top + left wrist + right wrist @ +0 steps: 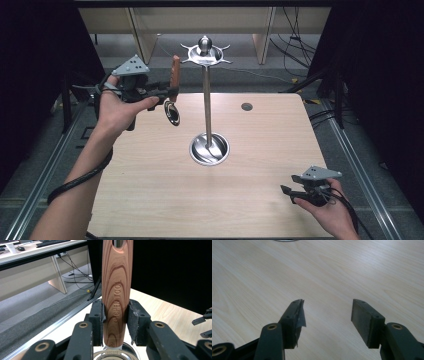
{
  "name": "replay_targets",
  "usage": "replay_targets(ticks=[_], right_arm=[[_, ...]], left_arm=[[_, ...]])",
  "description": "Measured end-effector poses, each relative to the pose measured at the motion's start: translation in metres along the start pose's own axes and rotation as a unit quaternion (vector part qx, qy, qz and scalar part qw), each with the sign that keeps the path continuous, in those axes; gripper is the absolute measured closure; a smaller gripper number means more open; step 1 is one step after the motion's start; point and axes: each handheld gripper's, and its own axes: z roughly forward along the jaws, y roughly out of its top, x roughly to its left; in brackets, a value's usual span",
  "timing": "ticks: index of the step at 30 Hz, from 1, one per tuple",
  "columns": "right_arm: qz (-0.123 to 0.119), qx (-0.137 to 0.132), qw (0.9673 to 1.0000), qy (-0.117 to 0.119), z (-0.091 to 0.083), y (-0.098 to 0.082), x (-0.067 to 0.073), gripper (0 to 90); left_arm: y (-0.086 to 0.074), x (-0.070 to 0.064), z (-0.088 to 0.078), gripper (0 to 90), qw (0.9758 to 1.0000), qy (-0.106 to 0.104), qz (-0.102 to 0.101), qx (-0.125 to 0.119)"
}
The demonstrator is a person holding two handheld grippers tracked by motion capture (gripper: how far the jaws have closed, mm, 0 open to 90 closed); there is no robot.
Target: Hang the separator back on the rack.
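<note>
My left gripper is raised above the table's far left corner, shut on a kitchen utensil with a reddish wooden handle held upright. The utensil's steel head hangs below the jaws. In the left gripper view the wooden handle stands clamped between both pads, with a hole at its top end. A steel utensil stand rises from a round base at the table's middle, topped by a hook ring with a ball. My right gripper rests low at the near right, open, with bare wood between its jaws.
The light wooden table has a round cable hole at the far right. Metal rails run along both sides of the table. Desks and loose cables lie on the floor beyond the far edge.
</note>
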Motion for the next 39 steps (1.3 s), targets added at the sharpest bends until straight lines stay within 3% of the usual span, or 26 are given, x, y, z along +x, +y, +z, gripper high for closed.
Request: replay_targets(ticks=[20,22,23,26,28,36,39], right_arm=[[-0.004,-0.002,1.0,-0.002,0.001,0.0,0.0,43.9],[-0.015,-0.005,0.9998,-0.009,0.0,-0.001,-0.002,43.9],[-0.005,-0.005,1.0,-0.006,0.001,-0.001,0.0,43.9],[-0.018,-0.005,0.9998,-0.011,0.0,-0.001,-0.002,43.9],[0.003,-0.001,1.0,-0.004,0.001,-0.001,0.001,43.9],[0.007,-0.001,1.0,-0.004,0.0,-0.001,0.001,43.9],[-0.002,0.002,1.0,-0.005,0.0,-0.001,0.0,43.9]], left_arm=[[0.005,0.0,0.006,67.0,0.9999,-0.01,-0.001,0.004],[0.005,0.0,0.007,67.0,0.9999,-0.009,0.0,0.007],[0.005,0.0,0.008,67.0,0.9999,-0.011,-0.001,0.006],[0.005,0.0,0.01,67.0,0.9999,-0.011,-0.001,0.007],[0.006,0.0,0.011,67.0,0.9999,-0.011,-0.001,0.009],[0.008,-0.001,0.014,67.0,0.9999,-0.01,0.0,0.01],[0.009,-0.002,0.015,67.0,0.9999,-0.01,0.0,0.012]])
